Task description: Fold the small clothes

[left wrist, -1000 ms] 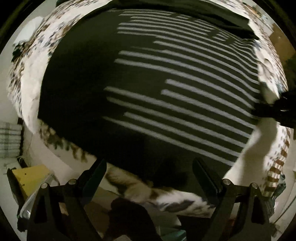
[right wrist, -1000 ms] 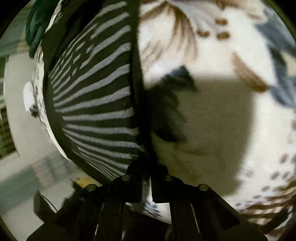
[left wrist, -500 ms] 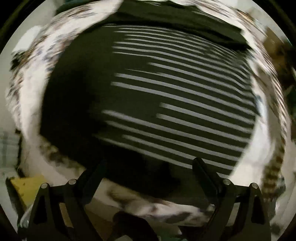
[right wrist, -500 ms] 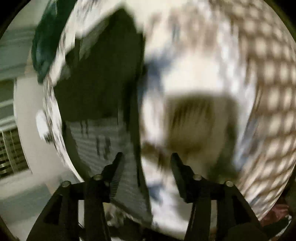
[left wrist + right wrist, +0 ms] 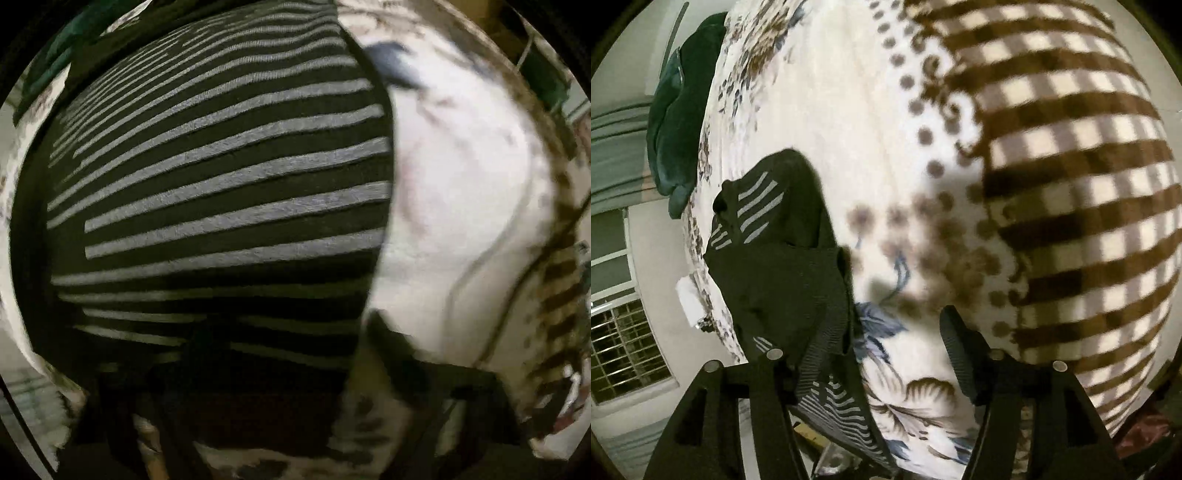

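We see a bed covered by a white bedspread (image 5: 857, 122) printed with brown and blue leaves, brown dots and a brown-and-cream check border. Directly on this bedspread lies a black garment with thin grey stripes (image 5: 221, 177), spread flat in the left wrist view, its straight right edge against bare white cloth. In the right wrist view it lies left of the dotted band. A dark green bundle of cloth (image 5: 683, 110) rests beyond the garment, at the bedspread's far left edge.
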`<state>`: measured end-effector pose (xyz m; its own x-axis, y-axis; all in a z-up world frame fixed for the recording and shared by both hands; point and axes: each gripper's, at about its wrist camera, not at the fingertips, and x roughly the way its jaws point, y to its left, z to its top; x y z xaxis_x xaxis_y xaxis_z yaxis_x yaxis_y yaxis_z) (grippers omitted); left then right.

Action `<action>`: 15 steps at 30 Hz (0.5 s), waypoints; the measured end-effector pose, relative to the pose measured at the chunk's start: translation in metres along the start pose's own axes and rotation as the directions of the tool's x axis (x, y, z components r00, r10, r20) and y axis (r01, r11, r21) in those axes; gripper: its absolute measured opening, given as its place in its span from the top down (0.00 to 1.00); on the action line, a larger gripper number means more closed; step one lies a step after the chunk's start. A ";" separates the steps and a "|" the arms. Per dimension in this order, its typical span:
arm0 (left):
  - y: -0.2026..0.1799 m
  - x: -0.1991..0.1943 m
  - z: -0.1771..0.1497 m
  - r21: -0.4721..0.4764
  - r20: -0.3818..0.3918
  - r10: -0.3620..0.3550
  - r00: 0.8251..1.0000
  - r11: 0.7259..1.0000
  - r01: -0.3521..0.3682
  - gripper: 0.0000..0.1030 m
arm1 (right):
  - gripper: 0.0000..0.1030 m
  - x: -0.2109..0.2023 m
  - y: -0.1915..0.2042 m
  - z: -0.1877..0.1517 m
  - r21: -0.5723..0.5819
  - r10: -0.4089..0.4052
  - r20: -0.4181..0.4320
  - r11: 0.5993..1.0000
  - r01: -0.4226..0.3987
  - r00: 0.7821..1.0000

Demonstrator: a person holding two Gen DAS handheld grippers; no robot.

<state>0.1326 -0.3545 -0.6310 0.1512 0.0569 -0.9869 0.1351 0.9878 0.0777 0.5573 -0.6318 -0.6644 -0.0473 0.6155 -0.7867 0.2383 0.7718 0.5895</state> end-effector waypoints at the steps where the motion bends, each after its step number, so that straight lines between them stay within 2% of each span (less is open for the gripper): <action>1: 0.005 -0.004 0.001 -0.012 0.024 -0.013 1.000 1.000 0.013 0.63 | 0.39 0.006 0.003 0.001 -0.007 0.004 -0.007 1.000 -0.004 1.000; 2: 0.011 -0.006 0.001 -0.019 0.034 -0.011 0.999 1.000 0.011 0.76 | 0.39 0.017 0.011 0.002 -0.015 0.009 -0.012 1.000 -0.009 1.000; 3: 0.017 -0.012 0.001 -0.028 0.047 -0.015 0.999 0.999 0.016 0.95 | 0.39 0.026 0.019 0.004 -0.021 0.011 -0.014 1.000 -0.011 1.000; 7: 0.034 -0.032 -0.006 -0.073 0.090 -0.058 0.994 0.995 0.065 0.95 | 0.39 0.045 0.038 0.018 -0.045 0.040 -0.012 0.998 -0.040 0.999; 11: 0.047 -0.059 -0.006 -0.107 0.127 -0.064 0.990 0.991 0.078 0.95 | 0.39 0.059 0.058 0.039 -0.051 0.088 0.004 0.995 -0.088 0.996; 15: 0.056 -0.079 -0.004 -0.137 0.146 -0.068 0.987 0.987 0.089 0.95 | 0.39 0.069 0.070 0.058 -0.034 0.091 0.032 0.995 -0.090 0.995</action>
<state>0.1245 -0.3030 -0.5493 0.2832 -0.0326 -0.9585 0.0127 0.9995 -0.0302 0.6273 -0.5445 -0.6887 0.0059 0.6777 -0.7353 0.2087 0.7183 0.6637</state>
